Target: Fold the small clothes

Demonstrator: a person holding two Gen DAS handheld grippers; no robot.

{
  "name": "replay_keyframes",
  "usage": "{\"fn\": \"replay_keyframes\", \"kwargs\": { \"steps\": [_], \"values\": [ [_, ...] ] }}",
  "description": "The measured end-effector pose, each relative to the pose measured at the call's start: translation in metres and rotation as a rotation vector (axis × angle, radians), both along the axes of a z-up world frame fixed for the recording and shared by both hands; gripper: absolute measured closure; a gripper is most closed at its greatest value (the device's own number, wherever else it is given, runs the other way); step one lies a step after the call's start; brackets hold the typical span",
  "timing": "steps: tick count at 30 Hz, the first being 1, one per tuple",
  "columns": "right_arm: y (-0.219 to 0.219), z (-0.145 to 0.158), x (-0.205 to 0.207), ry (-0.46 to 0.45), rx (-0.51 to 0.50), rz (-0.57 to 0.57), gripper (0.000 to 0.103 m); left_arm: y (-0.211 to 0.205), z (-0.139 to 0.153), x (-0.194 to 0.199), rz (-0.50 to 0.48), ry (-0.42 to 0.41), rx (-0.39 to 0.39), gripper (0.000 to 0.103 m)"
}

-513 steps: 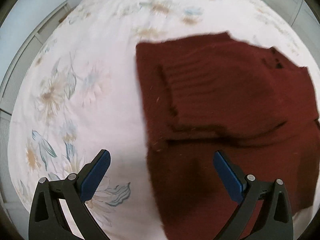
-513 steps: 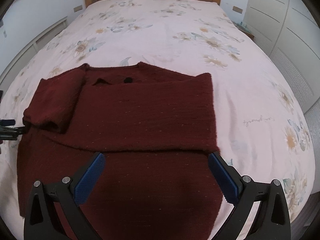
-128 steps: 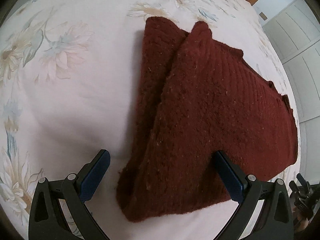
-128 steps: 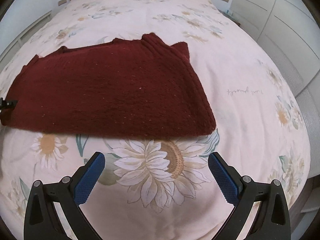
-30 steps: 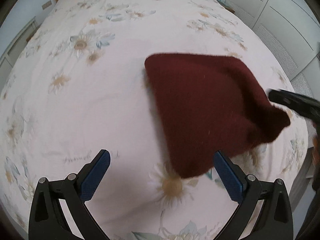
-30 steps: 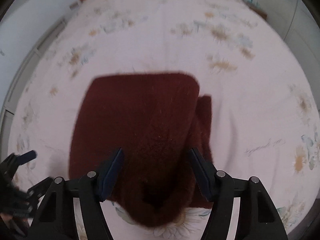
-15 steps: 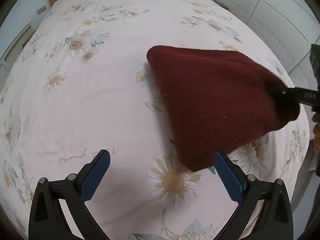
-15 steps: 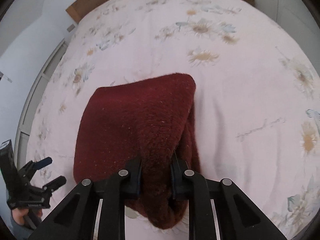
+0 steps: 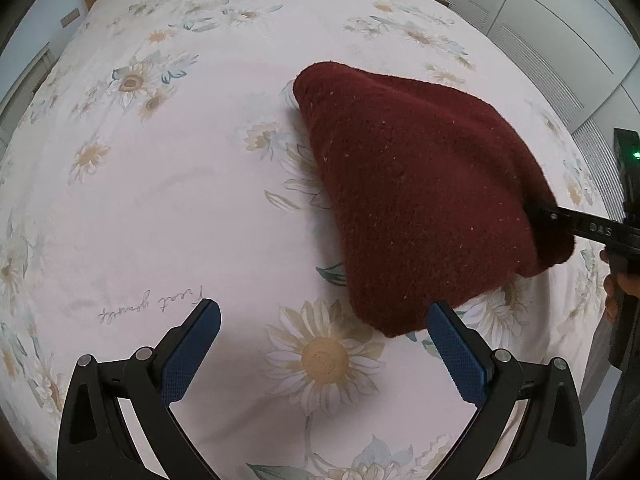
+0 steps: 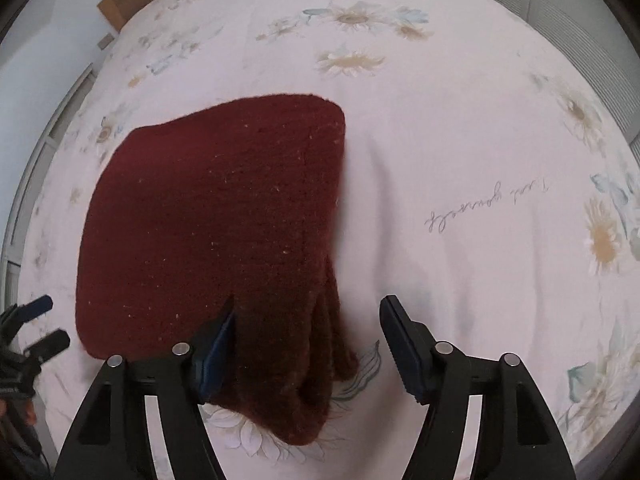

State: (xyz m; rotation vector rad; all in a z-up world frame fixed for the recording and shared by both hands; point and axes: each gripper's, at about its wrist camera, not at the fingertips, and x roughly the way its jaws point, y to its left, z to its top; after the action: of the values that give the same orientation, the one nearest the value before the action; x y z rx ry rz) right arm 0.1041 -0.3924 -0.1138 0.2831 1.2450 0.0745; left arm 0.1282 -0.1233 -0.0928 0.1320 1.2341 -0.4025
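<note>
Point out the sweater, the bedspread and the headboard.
sweater point(image 10: 224, 216): right wrist view, middle of the folded top layer.
bedspread point(image 9: 168, 200): left wrist view, bare stretch left of the sweater.
headboard point(image 10: 116, 4): right wrist view, wooden edge at the far end of the bed.

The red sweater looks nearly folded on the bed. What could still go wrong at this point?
The right gripper is opening with the sweater's thick corner between its fingers; pulling away could snag the knit and drag the fold open. That corner also lies close to the bed's edge, so a tug might slide it off.

Right tool opening off folded sweater
</note>
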Motion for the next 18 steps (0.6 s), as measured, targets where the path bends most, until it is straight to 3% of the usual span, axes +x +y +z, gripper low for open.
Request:
{"fn": "replay_keyframes", "kwargs": {
  "steps": [2, 6, 11, 15, 18],
  "values": [
    [0.001, 0.007, 0.002, -0.009, -0.025, 0.007, 0.024, 0.002, 0.002, 0.004, 0.015, 0.005, -0.018, 0.001],
    [0.0, 0.026, 0.008, -0.074, -0.002, 0.003, 0.021, 0.001, 0.012, 0.015, 0.033, 0.005, -0.042, 0.001],
    [0.01, 0.044, 0.028, -0.105, 0.01, 0.033, 0.0, -0.013, 0.029, 0.041, 0.026, 0.0, -0.069, 0.001],
    [0.017, 0.033, 0.04, -0.064, 0.008, 0.051, 0.0, -0.038, 0.029, 0.067, 0.03, 0.01, -0.076, 0.001],
    [0.021, 0.015, 0.044, -0.023, 0.028, 0.061, 0.0, -0.057, 0.012, 0.083, 0.02, 0.039, -0.044, 0.001]
  ]
}}
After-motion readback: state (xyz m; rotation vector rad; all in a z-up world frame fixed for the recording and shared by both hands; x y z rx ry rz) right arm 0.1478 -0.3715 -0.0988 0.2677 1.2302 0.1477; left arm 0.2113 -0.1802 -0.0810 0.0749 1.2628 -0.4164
